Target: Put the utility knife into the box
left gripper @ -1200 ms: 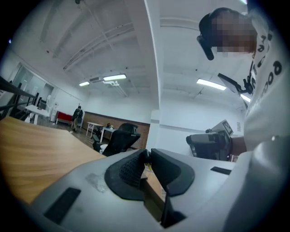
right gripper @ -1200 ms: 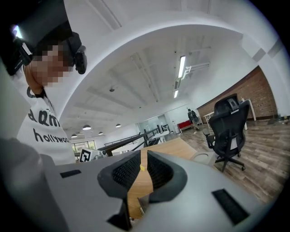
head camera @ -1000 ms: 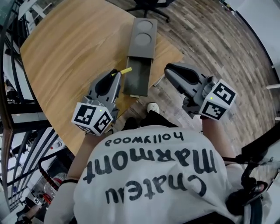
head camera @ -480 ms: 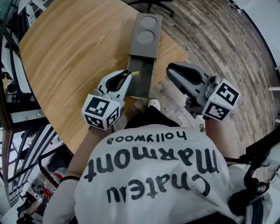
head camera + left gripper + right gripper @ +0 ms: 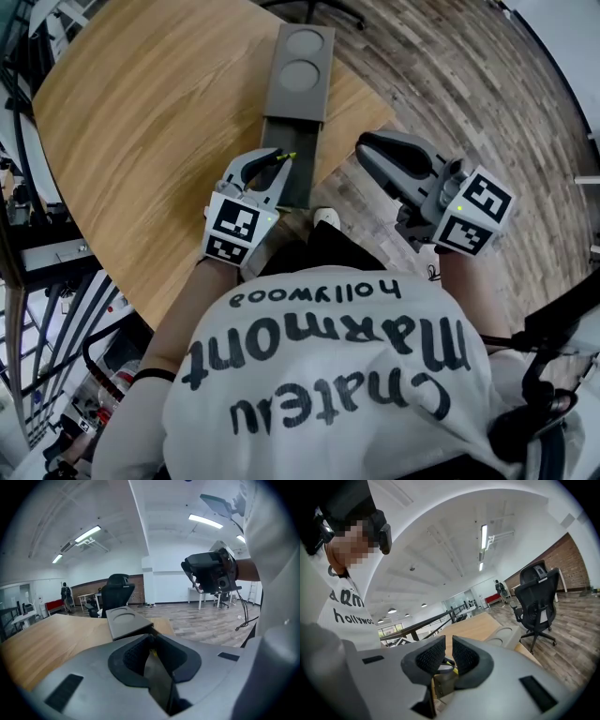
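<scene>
A long grey box (image 5: 292,161) lies on the wooden table, its lid (image 5: 298,73) with two round recesses slid toward the far end, leaving the near part open. My left gripper (image 5: 272,161) sits at the open part's left edge and is shut on the utility knife (image 5: 284,157), whose yellow tip pokes out over the opening. In the left gripper view a yellow sliver of the knife (image 5: 153,652) shows between the shut jaws, with the box (image 5: 126,623) just beyond. My right gripper (image 5: 367,147) hovers off the table's edge to the right of the box, shut and empty.
The round wooden table (image 5: 141,122) spreads to the left and far side. Wood-plank floor (image 5: 441,84) lies right of it, and a black office chair (image 5: 539,599) stands beyond the box. A dark railing (image 5: 28,234) runs along the table's left side.
My left gripper has carried the knife right and forward, from beside the box to its open near part, turning as it went. The right gripper has hardly moved.
</scene>
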Motion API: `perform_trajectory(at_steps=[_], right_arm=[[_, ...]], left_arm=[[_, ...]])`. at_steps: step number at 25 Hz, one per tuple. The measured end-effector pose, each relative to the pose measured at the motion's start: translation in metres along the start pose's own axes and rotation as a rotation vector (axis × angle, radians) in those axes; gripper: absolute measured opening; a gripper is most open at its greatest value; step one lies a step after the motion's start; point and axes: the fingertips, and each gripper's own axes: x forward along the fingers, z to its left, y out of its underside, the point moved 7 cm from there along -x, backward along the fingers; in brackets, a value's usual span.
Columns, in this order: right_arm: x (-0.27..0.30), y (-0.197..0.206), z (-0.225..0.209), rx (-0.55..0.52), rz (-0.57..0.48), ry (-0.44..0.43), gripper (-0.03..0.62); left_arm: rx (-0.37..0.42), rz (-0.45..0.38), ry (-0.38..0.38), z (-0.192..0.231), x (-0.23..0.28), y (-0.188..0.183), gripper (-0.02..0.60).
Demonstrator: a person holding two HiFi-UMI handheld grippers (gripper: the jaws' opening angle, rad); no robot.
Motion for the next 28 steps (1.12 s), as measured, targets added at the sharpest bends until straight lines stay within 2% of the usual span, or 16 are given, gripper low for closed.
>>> perform_trajectory(at_steps=[6,13,17,22,28], right_arm=[[-0.002,0.003,-0.003,0.006,0.006,0.001,0.051],[-0.004,0.006,-0.004,0.01,0.002,0.012,0.051],[-0.005,0.008,-0.008,0.019,0.005,0.012,0.051],[-0.004,0.011,-0.009,0.026,0.014,0.009,0.051],[0.001,0.01,-0.008,0.028,0.023,0.001,0.051]], left_arm=[[-0.004,0.052,-0.019,0.008,0.011,0.015,0.048],[0.028,0.072,0.015,0.006,0.019,0.027,0.046],[0.036,0.068,0.019,0.006,0.023,0.027,0.048],[0.091,0.061,0.023,0.0,0.024,0.029,0.051],[0.044,0.02,0.023,0.006,0.018,0.017,0.058]])
